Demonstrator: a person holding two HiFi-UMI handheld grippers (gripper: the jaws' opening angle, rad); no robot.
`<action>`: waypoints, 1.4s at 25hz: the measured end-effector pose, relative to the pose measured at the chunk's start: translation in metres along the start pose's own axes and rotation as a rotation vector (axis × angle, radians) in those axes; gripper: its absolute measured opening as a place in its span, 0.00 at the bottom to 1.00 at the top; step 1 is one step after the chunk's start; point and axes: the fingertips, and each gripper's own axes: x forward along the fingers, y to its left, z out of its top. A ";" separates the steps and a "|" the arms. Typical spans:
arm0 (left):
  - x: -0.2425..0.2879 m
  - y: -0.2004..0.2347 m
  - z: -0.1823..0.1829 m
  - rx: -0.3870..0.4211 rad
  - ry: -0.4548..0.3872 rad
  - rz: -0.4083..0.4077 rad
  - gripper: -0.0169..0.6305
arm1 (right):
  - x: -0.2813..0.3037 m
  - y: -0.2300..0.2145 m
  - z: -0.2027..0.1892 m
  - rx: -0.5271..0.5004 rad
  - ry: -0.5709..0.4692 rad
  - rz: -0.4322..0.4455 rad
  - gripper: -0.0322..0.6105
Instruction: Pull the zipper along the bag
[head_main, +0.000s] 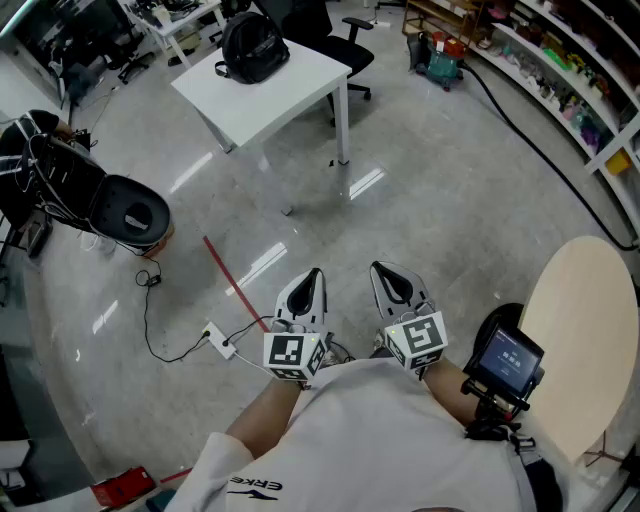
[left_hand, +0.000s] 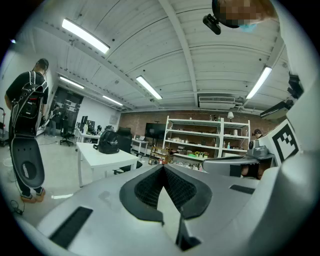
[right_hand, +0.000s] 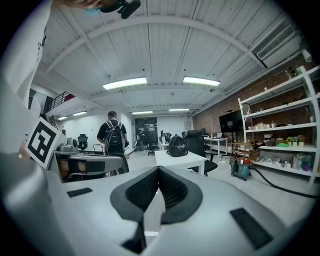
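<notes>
Bag (head_main: 254, 45) on table (head_main: 290, 88); well ahead of L hand-held gripper (head_main: 315, 274)

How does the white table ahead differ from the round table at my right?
The white table is rectangular and far across the floor; the round table is beige and close beside you. The black backpack sits on the white table, not the round one. Both tops are plain and light.

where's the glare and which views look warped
Head view: bright glare streaks on the glossy floor beside the white table. Left gripper view: fisheye curves the ceiling, corners go black, the light strips are blown out. Right gripper view: same warp and dark corners.
</notes>
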 end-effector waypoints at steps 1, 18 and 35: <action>0.001 0.000 0.000 0.000 0.002 -0.001 0.03 | 0.001 -0.001 0.000 0.002 0.000 0.000 0.05; 0.040 -0.040 -0.012 0.008 0.003 0.041 0.03 | -0.016 -0.058 -0.005 0.034 -0.035 0.030 0.05; 0.129 -0.073 0.010 0.024 -0.009 0.008 0.03 | 0.007 -0.144 0.009 0.081 -0.032 0.056 0.05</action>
